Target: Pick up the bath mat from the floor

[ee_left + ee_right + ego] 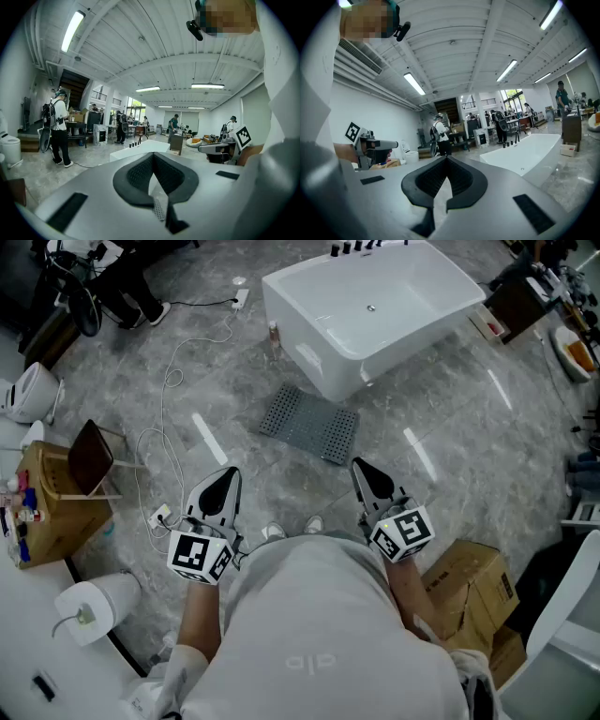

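holding left tool (225, 479) and right tool (364, 474) shut, empty, near level. ahead of and below both, flat on floor (450, 427) by tub (375, 306): bath mat (309, 423). best to open wide, stoop, pinch its near edge.

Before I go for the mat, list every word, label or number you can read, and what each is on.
No text reads clearly in any view.
Shirt: faint raised logo on the back, letters not legible.
Marker cubes: black-and-white square patterns only, no words.
Cardboard box: any print too small to read.
Bottles: labels too small to read.
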`<state>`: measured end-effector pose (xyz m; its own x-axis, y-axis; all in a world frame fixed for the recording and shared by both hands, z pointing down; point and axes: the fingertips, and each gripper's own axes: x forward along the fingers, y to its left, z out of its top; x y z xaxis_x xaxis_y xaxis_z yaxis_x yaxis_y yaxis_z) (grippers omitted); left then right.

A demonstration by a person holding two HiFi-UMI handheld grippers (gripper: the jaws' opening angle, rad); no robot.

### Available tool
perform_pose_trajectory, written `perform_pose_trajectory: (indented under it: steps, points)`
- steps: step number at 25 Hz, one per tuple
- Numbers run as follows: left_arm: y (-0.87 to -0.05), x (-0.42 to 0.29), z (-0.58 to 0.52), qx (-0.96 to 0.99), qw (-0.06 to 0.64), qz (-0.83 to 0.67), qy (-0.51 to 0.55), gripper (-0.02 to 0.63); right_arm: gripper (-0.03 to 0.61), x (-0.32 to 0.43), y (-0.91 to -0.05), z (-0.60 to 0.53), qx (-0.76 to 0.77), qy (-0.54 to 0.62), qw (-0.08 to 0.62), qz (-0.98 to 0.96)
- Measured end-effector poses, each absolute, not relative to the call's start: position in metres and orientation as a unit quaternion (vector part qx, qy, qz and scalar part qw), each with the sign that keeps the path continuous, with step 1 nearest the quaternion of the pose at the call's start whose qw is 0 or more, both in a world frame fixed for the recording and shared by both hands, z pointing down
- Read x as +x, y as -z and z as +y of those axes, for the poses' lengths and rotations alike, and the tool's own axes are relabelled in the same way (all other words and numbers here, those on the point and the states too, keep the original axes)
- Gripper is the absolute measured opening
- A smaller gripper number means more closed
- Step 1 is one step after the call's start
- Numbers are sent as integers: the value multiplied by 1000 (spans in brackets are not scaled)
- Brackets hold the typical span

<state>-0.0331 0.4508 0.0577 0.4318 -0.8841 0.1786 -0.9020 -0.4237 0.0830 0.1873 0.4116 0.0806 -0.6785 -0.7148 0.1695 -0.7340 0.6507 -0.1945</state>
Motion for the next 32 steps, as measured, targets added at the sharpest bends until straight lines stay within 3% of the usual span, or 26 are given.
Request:
perform_pose_trajectory:
  steps: [15, 32]
  points:
    - [-87, -9, 427, 826, 113, -547, -68, 15, 26, 214, -86, 378, 381, -131, 16, -915]
    - [-112, -126, 270, 845, 136, -512, -78, 17, 26, 105, -113, 238, 424, -174, 35, -888]
